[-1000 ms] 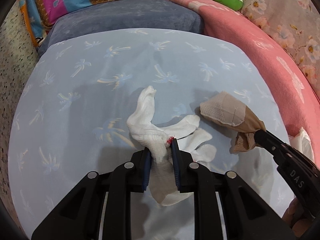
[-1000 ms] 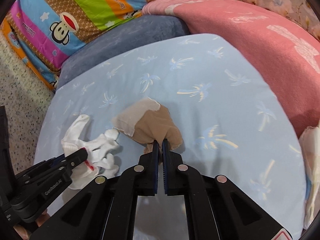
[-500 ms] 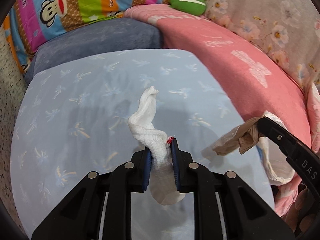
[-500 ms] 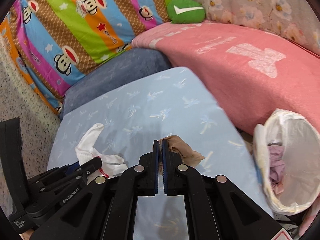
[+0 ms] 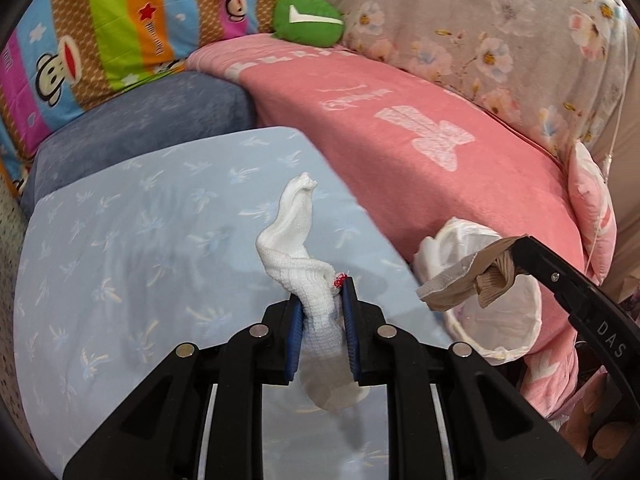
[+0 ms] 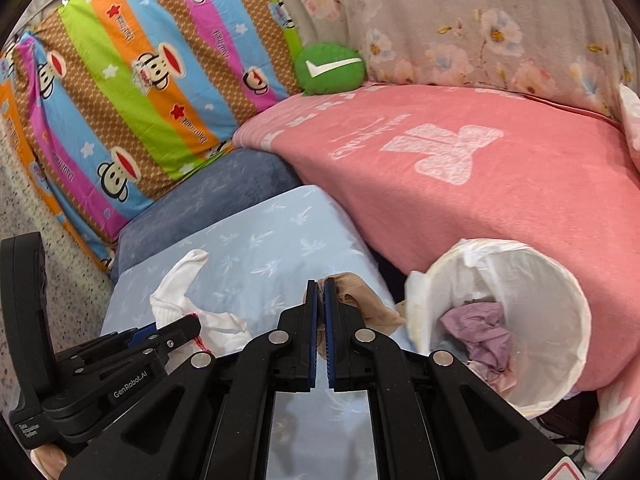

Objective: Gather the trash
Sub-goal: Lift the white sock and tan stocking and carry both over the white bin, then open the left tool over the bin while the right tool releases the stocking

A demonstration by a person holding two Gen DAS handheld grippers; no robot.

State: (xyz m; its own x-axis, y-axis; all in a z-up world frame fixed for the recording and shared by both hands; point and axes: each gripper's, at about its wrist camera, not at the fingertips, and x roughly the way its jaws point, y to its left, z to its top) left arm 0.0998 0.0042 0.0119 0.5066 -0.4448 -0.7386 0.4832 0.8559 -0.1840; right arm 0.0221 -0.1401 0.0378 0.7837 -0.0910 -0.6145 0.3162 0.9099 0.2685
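white sock (image 5: pixel 298 248) is clamped between the blue pads of the left gripper (image 5: pixel 322 312), lower centre of the left wrist frame, lifted off the pale blue cushion (image 5: pixel 120 272). tan stocking (image 5: pixel 468 280) hangs pinched in the right gripper (image 6: pixel 321 300), jaws pressed together on it, at the right of that frame, in front of the white-lined bin (image 6: pixel 532 280). bin holds crumpled purple trash (image 6: pixel 480 332) and stands against the pink blanket (image 6: pixel 460 168).

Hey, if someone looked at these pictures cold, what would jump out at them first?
Probably the white sock pinched in the left gripper above the pale blue sheet. Next, the tan stocking in the right gripper, beside the lined trash bin against the pink blanket.
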